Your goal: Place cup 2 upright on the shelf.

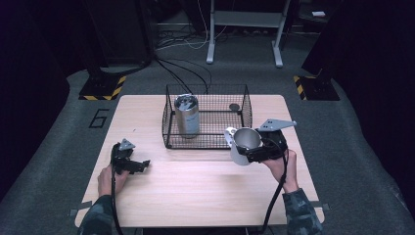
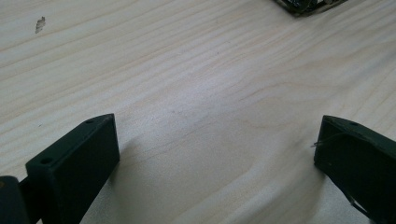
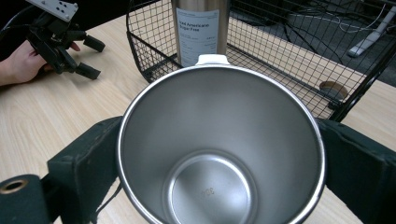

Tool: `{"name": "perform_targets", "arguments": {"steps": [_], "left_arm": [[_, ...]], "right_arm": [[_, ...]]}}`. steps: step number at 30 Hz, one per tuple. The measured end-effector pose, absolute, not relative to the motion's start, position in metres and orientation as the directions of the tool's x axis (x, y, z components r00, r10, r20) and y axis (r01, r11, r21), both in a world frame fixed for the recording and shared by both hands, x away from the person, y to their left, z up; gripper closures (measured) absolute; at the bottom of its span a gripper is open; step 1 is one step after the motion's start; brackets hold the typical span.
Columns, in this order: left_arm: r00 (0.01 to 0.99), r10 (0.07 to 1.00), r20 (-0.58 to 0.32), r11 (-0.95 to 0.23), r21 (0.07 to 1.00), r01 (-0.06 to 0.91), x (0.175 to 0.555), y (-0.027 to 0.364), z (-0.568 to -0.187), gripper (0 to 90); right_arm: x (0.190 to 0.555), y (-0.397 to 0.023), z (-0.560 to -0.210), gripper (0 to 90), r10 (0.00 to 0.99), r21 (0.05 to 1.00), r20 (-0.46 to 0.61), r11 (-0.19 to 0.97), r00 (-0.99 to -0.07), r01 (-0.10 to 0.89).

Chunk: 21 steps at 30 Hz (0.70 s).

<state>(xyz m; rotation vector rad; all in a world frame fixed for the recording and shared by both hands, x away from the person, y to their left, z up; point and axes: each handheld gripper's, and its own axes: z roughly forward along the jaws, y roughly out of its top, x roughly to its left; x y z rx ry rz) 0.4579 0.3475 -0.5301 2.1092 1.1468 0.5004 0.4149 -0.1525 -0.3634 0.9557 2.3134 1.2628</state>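
The steel cup point(image 1: 245, 140) was gripped by the right gripper point(image 1: 254, 147), its two black jaws pressed against the cup's sides, one at each flank, as was plain in the right gripper view, where the cup point(image 3: 219, 154) was looked into from above and its bare inside was seen. In the high view the cup was held off the table point(image 1: 195, 191), tilted, its open mouth turned up and toward the camera, just in front of the wire basket point(image 1: 205, 117) and near that basket's right front corner. A white lip point(image 3: 212, 59) was seen at the far edge of the cup's rim. Inside the basket a tall can point(image 1: 187, 115) was stood upright toward the left side, its label legible only in part in the right gripper view point(image 3: 200, 32). A small round dark spot point(image 1: 234, 106) was noted on the basket's floor at the back right; what it was could not be told. The left gripper point(image 1: 139, 165) was rested low on the table at the left, well apart from the basket, and its jaws were spread wide with nothing between them, only bare wood being seen in the gap. The left hand point(image 1: 105, 180) was wrapped round its handle.
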Motion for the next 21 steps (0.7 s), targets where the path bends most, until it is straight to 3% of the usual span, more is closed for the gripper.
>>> {"name": "perform_targets", "arguments": {"steps": [21], "left_arm": [[0.539, 0.842, 0.013, -0.384, 0.716, 0.583, 0.458, 0.348, -0.53, 0.0]], "right_arm": [[0.444, -0.136, -0.337, 5.7, 0.695, 0.848, -0.008, 0.386, -0.719, 0.364]]}}
